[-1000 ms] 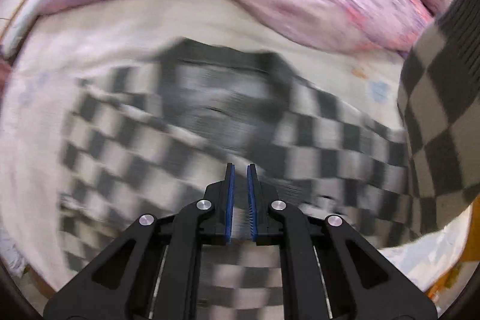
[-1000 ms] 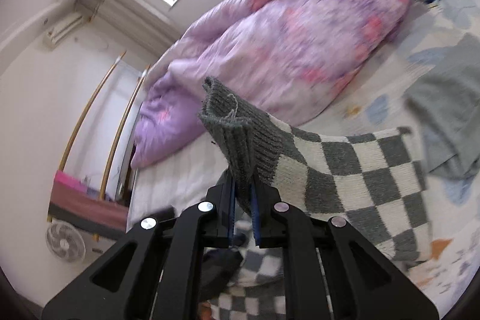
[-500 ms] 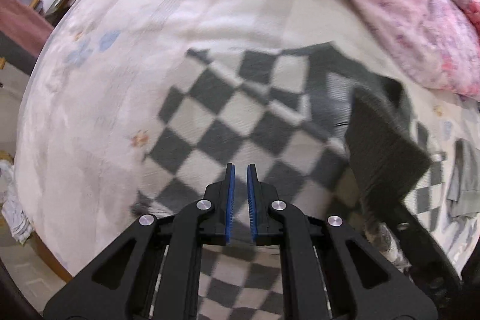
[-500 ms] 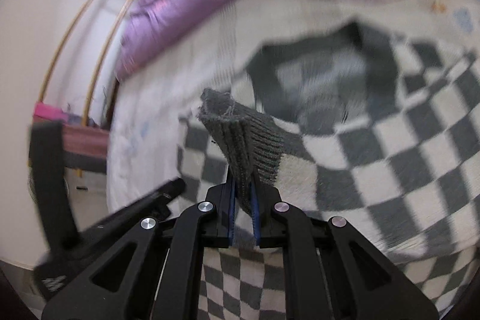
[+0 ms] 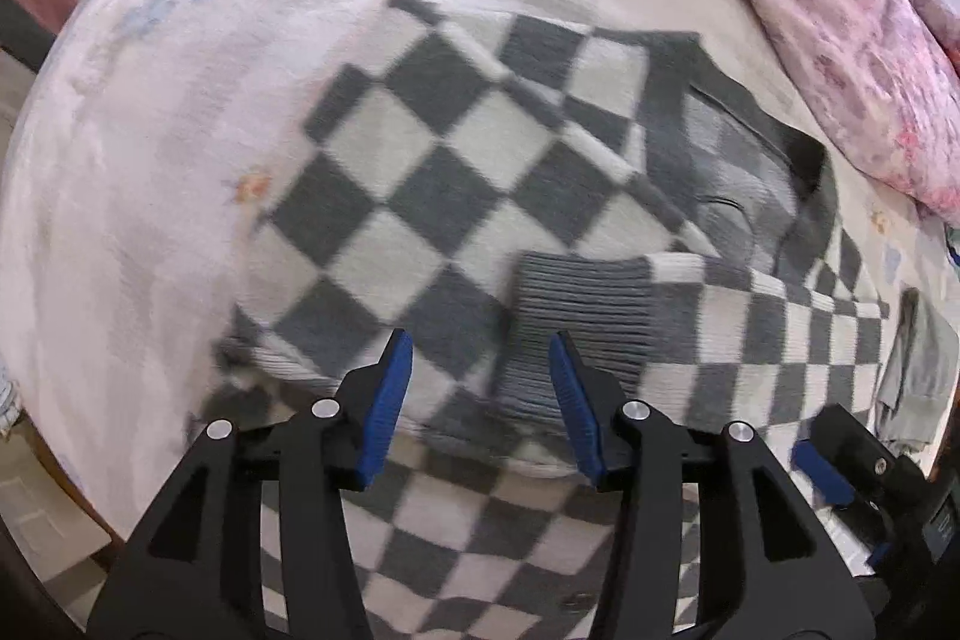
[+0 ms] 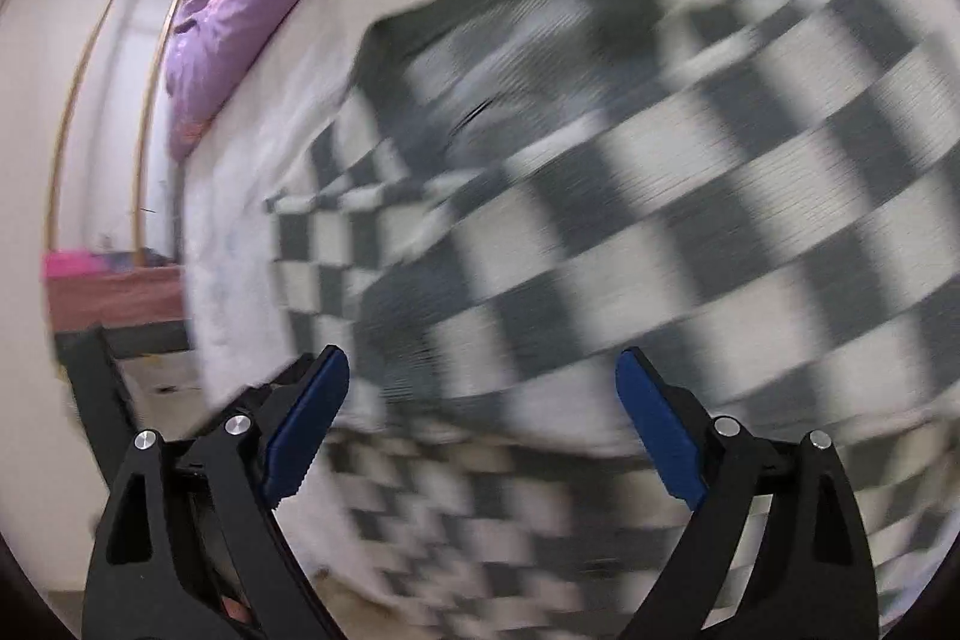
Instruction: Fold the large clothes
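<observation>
left wrist view: left gripper [image 5: 480,388] w/ jaws spread apart, nothing between them, hovering over the checkered sweater [image 5: 420,172] lying flat on the white bed sheet [image 5: 150,130]. a ribbed grey cuff [image 5: 582,316] of the folded-over sleeve lies across the body just ahead of the right finger. pink quilt [image 5: 840,10] at far right. right wrist view, blurred: right gripper [image 6: 480,412] also wide open, empty, over same sweater.

- Your right wrist view smears the checkered sweater [image 6: 630,196] with motion blur, so its folds cannot be read.
- The sweater's lower part is cut off by your left wrist view's bottom edge.
- The grey garment [image 5: 912,376] is cut at the right edge.
</observation>
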